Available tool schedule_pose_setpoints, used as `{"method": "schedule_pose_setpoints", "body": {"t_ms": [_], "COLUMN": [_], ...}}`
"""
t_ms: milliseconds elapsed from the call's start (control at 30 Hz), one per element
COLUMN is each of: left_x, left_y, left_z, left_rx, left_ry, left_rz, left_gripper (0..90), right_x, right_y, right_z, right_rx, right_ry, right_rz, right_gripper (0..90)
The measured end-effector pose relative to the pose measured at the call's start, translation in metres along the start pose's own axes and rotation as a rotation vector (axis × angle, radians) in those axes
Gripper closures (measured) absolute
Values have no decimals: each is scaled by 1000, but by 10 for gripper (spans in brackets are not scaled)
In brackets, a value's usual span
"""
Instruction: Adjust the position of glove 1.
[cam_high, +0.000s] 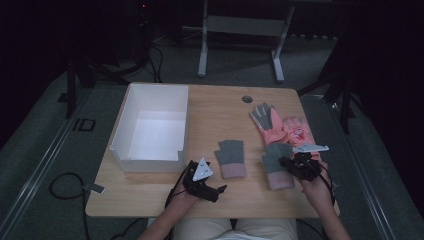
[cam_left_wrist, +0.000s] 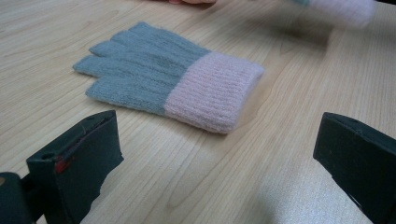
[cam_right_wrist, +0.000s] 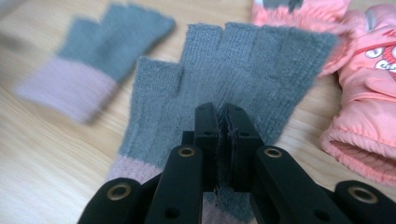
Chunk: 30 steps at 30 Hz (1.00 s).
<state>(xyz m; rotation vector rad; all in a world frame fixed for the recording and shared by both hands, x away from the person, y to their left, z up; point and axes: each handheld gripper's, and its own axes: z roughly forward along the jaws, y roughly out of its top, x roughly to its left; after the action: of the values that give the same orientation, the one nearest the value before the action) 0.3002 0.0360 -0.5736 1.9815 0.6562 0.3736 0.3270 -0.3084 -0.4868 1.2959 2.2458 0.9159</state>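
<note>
Two grey knit gloves with pink cuffs are on the wooden table. The left grey glove (cam_high: 231, 157) (cam_left_wrist: 159, 77) (cam_right_wrist: 107, 46) lies flat. My left gripper (cam_high: 217, 192) (cam_left_wrist: 219, 140) rests just in front of it, open, with bare wood between its jaws. My right gripper (cam_high: 289, 162) (cam_right_wrist: 224, 121) is shut on the right grey glove (cam_high: 275, 167) (cam_right_wrist: 233, 60), pinching the knit near the cuff. That glove's fingers point away from me, and its blurred pink cuff (cam_left_wrist: 341, 9) appears at the top of the left gripper view.
A white open box (cam_high: 185, 120) stands at the left of the table with nothing in it. A pair of padded pink gloves (cam_high: 282, 127) (cam_right_wrist: 369, 102) lies behind and to the right of the held glove. A round cable hole (cam_high: 247, 99) sits near the far edge.
</note>
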Motion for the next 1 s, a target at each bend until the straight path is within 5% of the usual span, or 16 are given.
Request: {"method": "schedule_pose_setpoints", "body": {"t_ms": [167, 400, 767, 1000], "left_x": [0, 0, 0, 1], "left_y": [0, 0, 0, 0], "left_z": [0, 0, 1, 0], "left_rx": [3, 1, 4, 4], "left_ry": [4, 4, 5, -7], "left_rz": [4, 1, 0, 0], "left_gripper": [5, 5, 5, 5], "right_x": [6, 9, 4, 1], "right_y": [0, -14, -29, -37], "right_z": [-9, 3, 35, 50], "right_rx": [-37, -34, 4, 41], "right_ry": [3, -68, -127, -138], "right_rz": [92, 213, 274, 252], "right_gripper": [851, 850, 848, 801]}}
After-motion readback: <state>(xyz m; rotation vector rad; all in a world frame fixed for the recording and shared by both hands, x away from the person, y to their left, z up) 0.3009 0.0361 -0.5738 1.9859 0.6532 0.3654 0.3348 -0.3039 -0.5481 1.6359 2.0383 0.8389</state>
